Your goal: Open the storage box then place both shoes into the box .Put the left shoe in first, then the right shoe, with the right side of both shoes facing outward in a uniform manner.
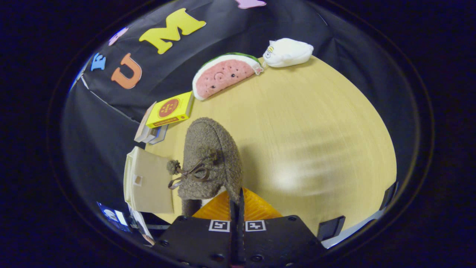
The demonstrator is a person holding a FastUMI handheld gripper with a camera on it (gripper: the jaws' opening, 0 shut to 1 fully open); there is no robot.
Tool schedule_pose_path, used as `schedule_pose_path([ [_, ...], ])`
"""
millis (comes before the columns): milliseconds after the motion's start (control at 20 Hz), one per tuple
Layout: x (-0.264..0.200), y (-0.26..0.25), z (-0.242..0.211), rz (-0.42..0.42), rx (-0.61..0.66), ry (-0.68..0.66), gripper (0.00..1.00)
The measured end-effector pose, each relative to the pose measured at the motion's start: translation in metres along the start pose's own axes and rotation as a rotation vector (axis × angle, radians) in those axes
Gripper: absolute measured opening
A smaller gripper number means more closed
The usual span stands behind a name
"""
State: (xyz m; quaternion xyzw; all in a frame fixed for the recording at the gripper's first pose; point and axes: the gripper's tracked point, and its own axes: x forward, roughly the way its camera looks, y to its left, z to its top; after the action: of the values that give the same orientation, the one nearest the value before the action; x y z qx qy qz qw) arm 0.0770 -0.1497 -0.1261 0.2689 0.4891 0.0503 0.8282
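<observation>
A fuzzy brown shoe (210, 156) with a pom-pom lace bow hangs lifted above the wooden table (316, 123), toe pointing away. My gripper (237, 203) is shut on the shoe's collar edge, both fingers pressed together on it. The beige storage box (148, 180) stands left of the shoe at the table's edge, its pale lid face toward me. Whether the box is open I cannot tell. The shoe covers part of the box's right side.
A yellow box on a stack of books (169, 111) lies beyond the shoe. A watermelon-slice plush (223, 74) and a white plush (288, 52) rest at the table's far edge. Bare wood stretches to the right of the fingers.
</observation>
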Motion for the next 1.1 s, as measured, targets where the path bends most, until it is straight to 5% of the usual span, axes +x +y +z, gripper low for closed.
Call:
schedule_pose_path([
  [600, -0.032, 0.196, 0.016, 0.093, -0.105, -0.060, 0.00],
  [1100, -0.010, 0.281, -0.002, 0.082, -0.182, -0.013, 0.00],
])
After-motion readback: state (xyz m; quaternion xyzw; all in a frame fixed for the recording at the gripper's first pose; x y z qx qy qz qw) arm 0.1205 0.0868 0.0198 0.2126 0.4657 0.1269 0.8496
